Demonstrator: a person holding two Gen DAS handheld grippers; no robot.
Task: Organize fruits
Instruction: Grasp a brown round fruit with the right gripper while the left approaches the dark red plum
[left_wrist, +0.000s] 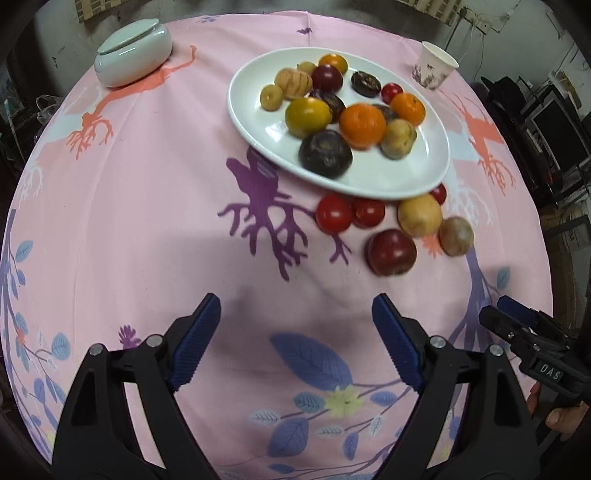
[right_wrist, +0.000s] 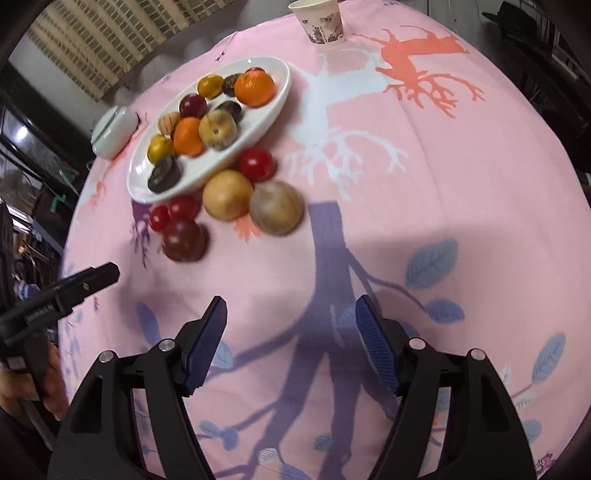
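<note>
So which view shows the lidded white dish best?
The left wrist view: the lidded white dish sits large and unobstructed at the cloth's far left, its lid clearly visible. In the right wrist view it is small, beyond the plate.

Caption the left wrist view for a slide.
Open left gripper over pink tablecloth, facing white plate of fruit.

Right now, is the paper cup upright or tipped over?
Upright. The paper cup stands on its base on the tablecloth, mouth up; contents cannot be told.

Pink printed tablecloth; white lidded ceramic jar far left; paper cup far right.
</note>
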